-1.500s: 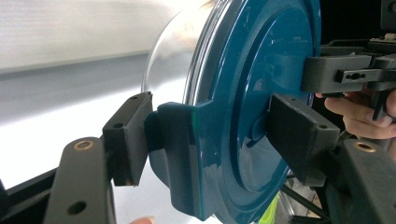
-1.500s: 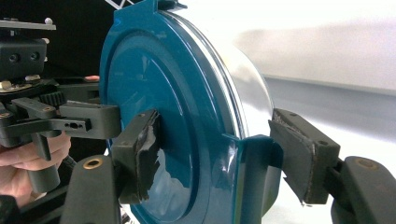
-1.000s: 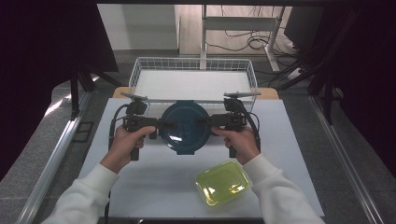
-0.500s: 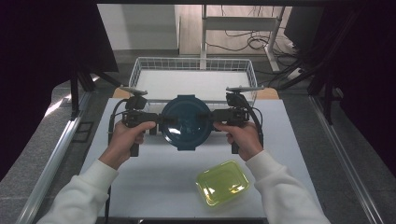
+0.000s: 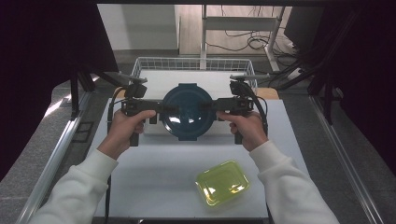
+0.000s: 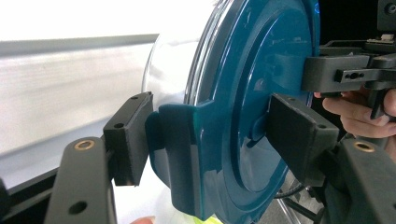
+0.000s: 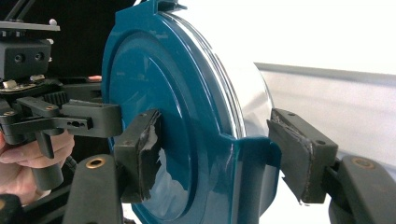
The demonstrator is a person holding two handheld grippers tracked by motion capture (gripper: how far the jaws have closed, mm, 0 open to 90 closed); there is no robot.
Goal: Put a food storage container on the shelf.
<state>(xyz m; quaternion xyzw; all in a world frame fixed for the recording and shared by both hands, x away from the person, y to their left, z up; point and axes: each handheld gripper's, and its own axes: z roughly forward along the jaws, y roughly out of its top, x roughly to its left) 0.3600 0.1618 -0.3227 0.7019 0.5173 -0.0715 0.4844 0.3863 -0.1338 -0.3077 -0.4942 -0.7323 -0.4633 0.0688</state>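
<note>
The round container (image 5: 188, 112), a clear bowl under a teal clip-on lid, hangs in the air between both grippers, above the far middle of the surface (image 5: 154, 186) and just in front of the wire basket (image 5: 140, 67) that stands at the far edge. In the high view its lid faces up and it looks level. The left gripper (image 5: 161, 108) has it by one side clip: in the left gripper view the jaws stand partly open, one pad (image 6: 128, 135) against the clip's outer side and the other on the lid's face, so they clamp lid and rim together. The right gripper (image 5: 215, 104) does the same on the opposite clip; in the right gripper view one worn pad (image 7: 142, 151) presses on the lid and the other sits at the clip's tab, touching or nearly so. Each gripper is in a hand, white sleeves coming in from the near edge.

A yellow-green rectangular box (image 5: 222, 182) lies near the near right corner of the surface, well apart from the container and untouched.

As a judgement, the pick-up is done and the carry is under way; the container sits off the surface but not yet over the basket. Left to do, most likely: move it onward past the basket's near rim, lower it in and let go with both sides together. The yellow-green box may follow.
</note>
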